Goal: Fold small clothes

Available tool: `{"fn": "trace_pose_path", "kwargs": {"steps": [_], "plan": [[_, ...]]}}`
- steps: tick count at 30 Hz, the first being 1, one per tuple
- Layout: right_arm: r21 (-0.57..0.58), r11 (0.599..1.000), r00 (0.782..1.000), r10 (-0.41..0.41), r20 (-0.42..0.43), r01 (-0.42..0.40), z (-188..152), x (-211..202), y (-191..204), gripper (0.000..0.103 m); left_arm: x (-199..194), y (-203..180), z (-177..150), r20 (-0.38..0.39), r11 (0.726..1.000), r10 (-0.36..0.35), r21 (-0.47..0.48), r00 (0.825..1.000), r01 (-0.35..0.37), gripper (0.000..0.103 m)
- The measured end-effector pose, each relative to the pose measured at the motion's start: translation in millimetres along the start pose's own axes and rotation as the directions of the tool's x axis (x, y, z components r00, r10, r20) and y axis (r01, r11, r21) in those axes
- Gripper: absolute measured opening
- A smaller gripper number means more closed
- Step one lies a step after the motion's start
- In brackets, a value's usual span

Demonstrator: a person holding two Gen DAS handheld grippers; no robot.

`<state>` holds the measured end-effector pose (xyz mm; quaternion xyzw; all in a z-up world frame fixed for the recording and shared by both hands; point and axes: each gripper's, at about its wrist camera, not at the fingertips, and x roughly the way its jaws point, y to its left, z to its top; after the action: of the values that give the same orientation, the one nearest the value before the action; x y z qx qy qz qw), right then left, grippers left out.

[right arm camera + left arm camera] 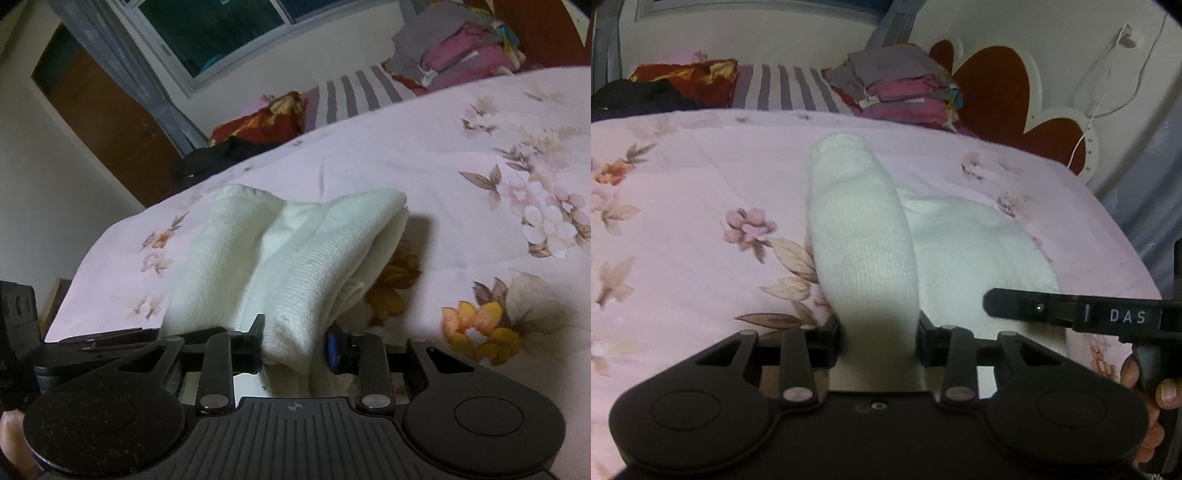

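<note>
A white knit sock (860,236) lies on the pink floral bedspread (683,206). My left gripper (879,332) is shut on one end of the sock, which stretches away from the jaws toward the far side. A second white part (975,243) bunches to the right of it. In the right wrist view my right gripper (293,347) is shut on the ribbed end of the white sock (303,258), whose fabric folds over itself ahead of the jaws. The right gripper's black finger (1071,310) shows at the right in the left wrist view.
A stack of folded grey and pink clothes (897,88) sits at the head of the bed by a red and white headboard (993,81). A striped pillow (790,88), a red cushion (687,79) and a dark garment (221,155) lie along the far edge.
</note>
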<state>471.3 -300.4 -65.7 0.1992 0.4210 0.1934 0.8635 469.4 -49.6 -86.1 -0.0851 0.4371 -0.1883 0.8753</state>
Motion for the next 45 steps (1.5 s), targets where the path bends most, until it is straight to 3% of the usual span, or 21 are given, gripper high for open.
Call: {"fn": "trace_pose_path", "kwargs": {"steps": [7,18,27,41,45], "plan": [[-0.040,0.999,1.000,0.019,0.009,-0.019,-5.9,6.8,54.8,0.031,-43.4,35.9,-3.7,0.035,1.000,0.015,-0.002,0.999,-0.015,0.036],[-0.083,0.994,0.998,0.067,-0.022,-0.068,-22.3,56.1,142.9,0.031,-98.2,117.2,-18.3,0.052,0.997,0.054,-0.054,0.997,-0.051,0.036],[-0.060,0.993,0.994,0.101,-0.041,-0.104,-36.9,98.7,184.9,0.031,-121.0,176.9,-28.2,0.040,0.995,0.064,-0.076,0.997,-0.061,0.036],[0.023,0.998,0.996,0.062,-0.065,-0.061,-48.4,139.8,181.2,0.031,-98.3,221.3,-36.7,-0.014,0.990,-0.017,-0.142,1.000,0.015,0.037],[0.063,0.997,0.993,0.041,-0.107,-0.034,-56.9,153.7,165.3,0.031,-86.7,240.9,-47.9,-0.043,0.980,-0.051,-0.193,0.998,0.042,0.047]]}}
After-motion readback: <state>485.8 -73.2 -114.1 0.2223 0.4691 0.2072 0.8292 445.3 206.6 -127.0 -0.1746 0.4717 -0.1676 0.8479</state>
